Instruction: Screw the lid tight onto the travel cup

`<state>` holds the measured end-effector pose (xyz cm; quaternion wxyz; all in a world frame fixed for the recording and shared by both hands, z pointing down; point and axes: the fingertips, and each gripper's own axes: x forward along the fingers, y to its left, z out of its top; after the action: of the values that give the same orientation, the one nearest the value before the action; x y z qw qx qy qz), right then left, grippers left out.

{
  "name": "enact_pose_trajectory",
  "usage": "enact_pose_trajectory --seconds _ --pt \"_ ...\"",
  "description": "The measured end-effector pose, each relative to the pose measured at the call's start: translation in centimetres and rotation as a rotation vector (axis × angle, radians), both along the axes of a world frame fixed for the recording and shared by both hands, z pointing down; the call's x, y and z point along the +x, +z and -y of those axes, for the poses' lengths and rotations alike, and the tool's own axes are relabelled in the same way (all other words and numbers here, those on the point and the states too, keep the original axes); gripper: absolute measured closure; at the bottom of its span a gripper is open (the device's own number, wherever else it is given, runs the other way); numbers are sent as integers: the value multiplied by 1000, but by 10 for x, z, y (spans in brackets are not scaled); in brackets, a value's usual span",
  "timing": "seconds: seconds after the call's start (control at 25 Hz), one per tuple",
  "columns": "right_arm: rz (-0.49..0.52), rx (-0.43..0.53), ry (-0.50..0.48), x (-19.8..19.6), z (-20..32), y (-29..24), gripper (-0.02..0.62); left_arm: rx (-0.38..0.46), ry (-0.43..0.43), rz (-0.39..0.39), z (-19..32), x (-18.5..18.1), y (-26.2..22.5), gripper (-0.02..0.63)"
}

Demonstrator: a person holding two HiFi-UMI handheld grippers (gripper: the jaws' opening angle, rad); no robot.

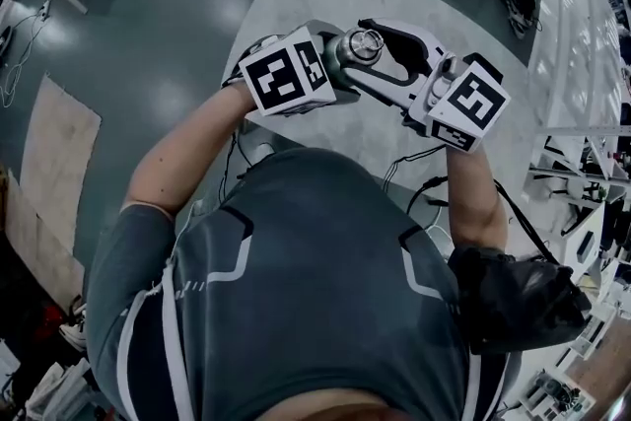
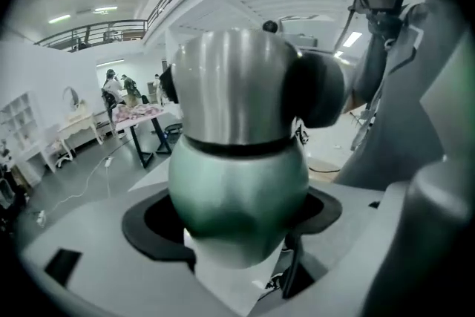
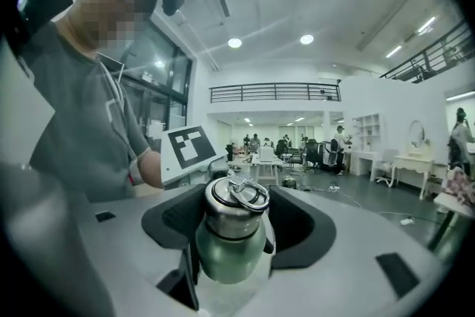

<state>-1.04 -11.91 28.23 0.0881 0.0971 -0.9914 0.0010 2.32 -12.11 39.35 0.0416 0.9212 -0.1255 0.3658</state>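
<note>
The head view alone shows the grey floor (image 1: pixel 148 44) well below the person's hands, with the travel cup (image 1: pixel 337 62) held in the air between both grippers. The left gripper (image 2: pixel 236 226) has its jaws clamped on the cup's green body, seen side-on. The right gripper (image 3: pixel 236 223) has its jaws wide, pads against the steel lid (image 3: pixel 231 210). Only its view shows the lid's top, where a small metal ring (image 3: pixel 249 193) lies.
</note>
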Motion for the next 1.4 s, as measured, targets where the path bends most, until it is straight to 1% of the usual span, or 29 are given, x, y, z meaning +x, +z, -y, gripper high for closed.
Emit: enact_pose_trajectory --seconds 0.08,0.16,0.24,0.32,0.36,0.4,0.48,0.56,0.6,0.68,0.76,0.8,0.88,0.96,1.0,1.04,1.12,1.2,1.32,1.4 --pt "-10 17 -102 1 -12 -8 310 -22 81 -49 -12 6 -9 218" --pt "14 25 -252 4 -31 -22 275 -53 197 -105 -31 11 -23 218" --pt "41 -2 -388 11 -49 -34 275 -109 327 -171 -55 15 -38 218" --pt "28 -36 -493 15 -63 -36 275 -163 443 -230 -79 18 -51 218" --pt "18 -35 -539 16 -69 -35 276 -180 490 -248 -89 19 -55 218" --pt "8 -28 -579 16 -75 -34 276 -190 528 -258 -98 21 -58 218" --pt "0 -22 -640 16 -82 -34 276 -196 576 -258 -107 24 -61 218" --pt "5 -34 -674 12 -85 -37 280 -194 590 -249 -108 24 -63 218" --pt "8 -43 -678 10 -85 -39 305 -188 583 -245 -106 23 -64 218" --pt "24 -56 -641 5 -78 -42 316 -170 526 -237 -96 20 -64 218" --pt "53 -27 -558 1 -65 -42 319 -143 418 -208 -78 19 -56 218" --pt "49 -9 -497 0 -57 -37 319 -124 352 -181 -66 19 -49 218" --pt "-3 -1 -333 0 -38 -19 320 -84 212 -122 -42 16 -33 218" --pt "-3 7 -171 -3 -17 -9 321 -57 83 -85 -19 10 -20 218" --pt "9 9 -109 -5 -9 -6 321 -50 34 -74 -11 7 -15 218" --pt "13 9 -66 -6 -4 -3 321 -44 3 -65 -6 5 -10 218" --pt "6 5 -35 -6 -2 2 321 -42 -11 -58 -4 4 -4 218" --pt "9 4 -34 -5 -3 1 321 -44 1 -75 -6 6 -7 218" --pt "24 27 -36 -4 -3 -5 319 -29 19 -86 -4 7 -13 218" --pt "13 43 -46 -4 -4 -6 319 -21 28 -89 -4 9 -15 218"
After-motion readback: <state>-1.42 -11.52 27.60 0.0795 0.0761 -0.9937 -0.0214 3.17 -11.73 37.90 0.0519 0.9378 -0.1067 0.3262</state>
